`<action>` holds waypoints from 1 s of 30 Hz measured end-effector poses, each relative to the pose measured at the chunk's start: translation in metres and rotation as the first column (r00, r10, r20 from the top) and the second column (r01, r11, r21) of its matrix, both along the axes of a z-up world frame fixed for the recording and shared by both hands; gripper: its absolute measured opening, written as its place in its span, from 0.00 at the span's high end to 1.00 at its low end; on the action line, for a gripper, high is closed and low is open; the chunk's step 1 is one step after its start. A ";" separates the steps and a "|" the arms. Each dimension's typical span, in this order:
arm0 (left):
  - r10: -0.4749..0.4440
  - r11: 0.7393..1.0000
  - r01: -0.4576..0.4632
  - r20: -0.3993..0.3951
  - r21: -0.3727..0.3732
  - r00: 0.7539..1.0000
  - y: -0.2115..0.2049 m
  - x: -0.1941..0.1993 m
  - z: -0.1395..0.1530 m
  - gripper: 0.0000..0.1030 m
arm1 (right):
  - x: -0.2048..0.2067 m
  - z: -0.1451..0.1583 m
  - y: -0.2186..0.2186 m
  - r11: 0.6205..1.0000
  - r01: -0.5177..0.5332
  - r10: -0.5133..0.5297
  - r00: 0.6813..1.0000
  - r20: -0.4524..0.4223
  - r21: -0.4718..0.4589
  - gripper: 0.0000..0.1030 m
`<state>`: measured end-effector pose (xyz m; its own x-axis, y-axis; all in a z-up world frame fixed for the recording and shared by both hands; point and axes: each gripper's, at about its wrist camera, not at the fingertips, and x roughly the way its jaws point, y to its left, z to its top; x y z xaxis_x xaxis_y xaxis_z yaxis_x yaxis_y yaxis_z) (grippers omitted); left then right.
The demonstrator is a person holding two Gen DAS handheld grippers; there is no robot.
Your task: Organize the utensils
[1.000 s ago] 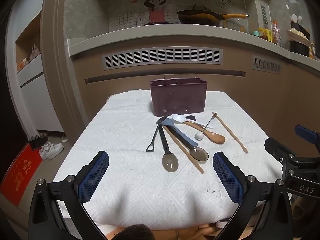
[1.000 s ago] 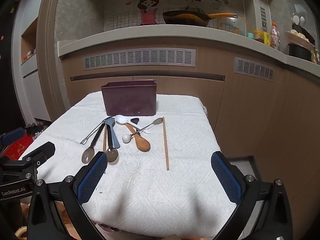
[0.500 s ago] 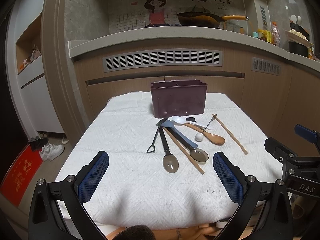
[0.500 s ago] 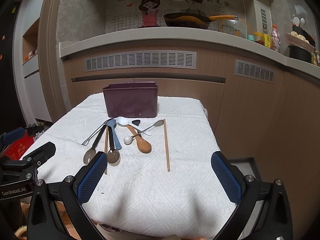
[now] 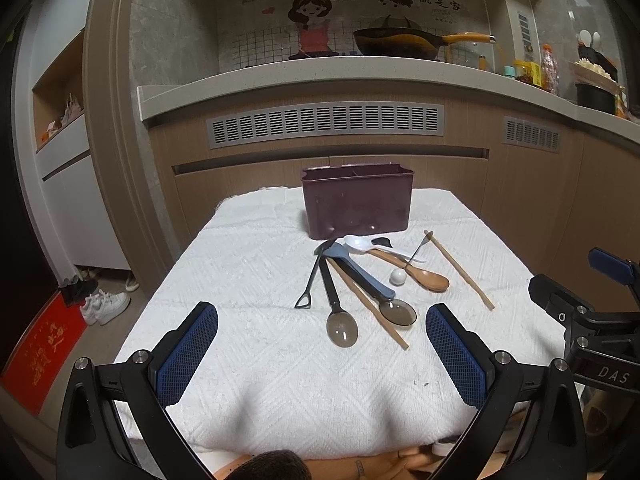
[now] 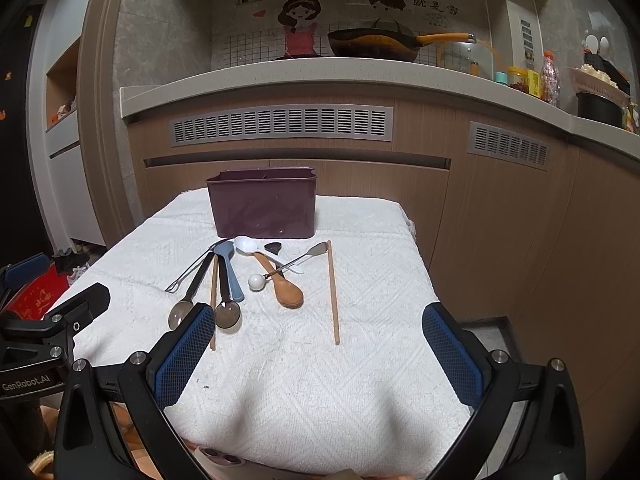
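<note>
A dark purple utensil holder stands at the far middle of the white-towelled table; it also shows in the right wrist view. In front of it lie several utensils: a wooden spoon, a white spoon, two dark spoons, a blue handle and two chopsticks. My left gripper is open and empty above the table's near edge. My right gripper is open and empty at the near right, with a chopstick ahead of it.
A kitchen counter with a wok runs behind the table. Wooden cabinets stand close on the right. Shoes and a red mat lie on the floor at the left.
Both grippers have shifted very slightly; the views tilt a little upward. The utensils have not moved.
</note>
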<state>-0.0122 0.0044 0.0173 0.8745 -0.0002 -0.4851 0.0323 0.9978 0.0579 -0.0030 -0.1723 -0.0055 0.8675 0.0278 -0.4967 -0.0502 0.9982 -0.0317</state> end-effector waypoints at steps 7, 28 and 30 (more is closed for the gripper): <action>0.001 1.000 -0.001 0.002 -0.002 1.000 -0.001 -0.003 0.000 0.00 | 0.000 0.000 0.001 1.000 0.000 0.000 1.000 0.001 -0.001 0.00; 0.006 1.000 -0.005 0.018 -0.015 1.000 0.005 -0.006 0.004 0.00 | -0.004 0.004 0.000 1.000 -0.005 0.005 1.000 0.021 0.003 0.00; 0.006 1.000 -0.005 0.021 -0.013 1.000 0.006 -0.007 0.004 0.00 | -0.004 0.005 0.000 1.000 -0.005 0.005 1.000 0.021 0.005 0.00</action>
